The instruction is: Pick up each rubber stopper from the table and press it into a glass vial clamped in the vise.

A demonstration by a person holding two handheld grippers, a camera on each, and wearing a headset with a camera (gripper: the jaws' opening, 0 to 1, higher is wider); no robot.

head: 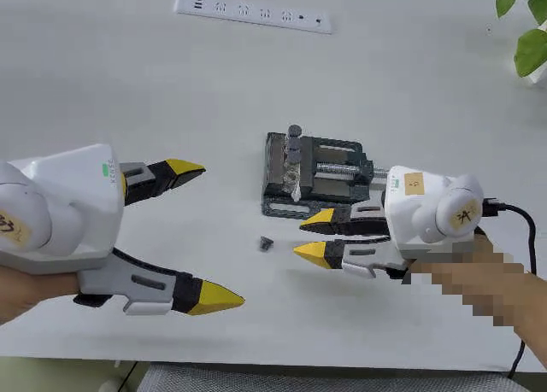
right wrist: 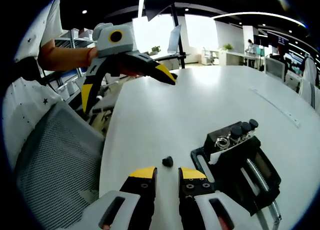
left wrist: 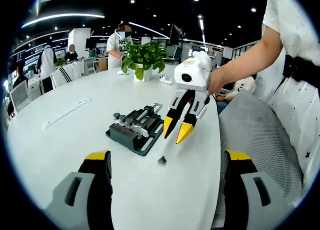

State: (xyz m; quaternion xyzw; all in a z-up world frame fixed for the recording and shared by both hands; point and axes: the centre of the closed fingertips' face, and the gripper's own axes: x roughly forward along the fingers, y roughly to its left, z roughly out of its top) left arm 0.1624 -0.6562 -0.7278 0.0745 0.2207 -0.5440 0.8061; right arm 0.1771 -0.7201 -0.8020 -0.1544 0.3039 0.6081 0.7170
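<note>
left gripper (head: pixel 223 234): jaws gaping wide, holding nothing | right gripper (head: pixel 299 238): jaws sitting slightly apart, empty, hovering beside stopper (head: pixel 266 243) lying on surface (head: pixel 171 84) near vise (head: pixel 312 174) | left gripper view: showing potted plant (left wrist: pixel 144 57) behind vise

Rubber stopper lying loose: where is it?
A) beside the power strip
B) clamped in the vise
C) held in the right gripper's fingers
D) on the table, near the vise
D: the rubber stopper lies ungripped on the white table, close to the vise but apart from it.
</note>
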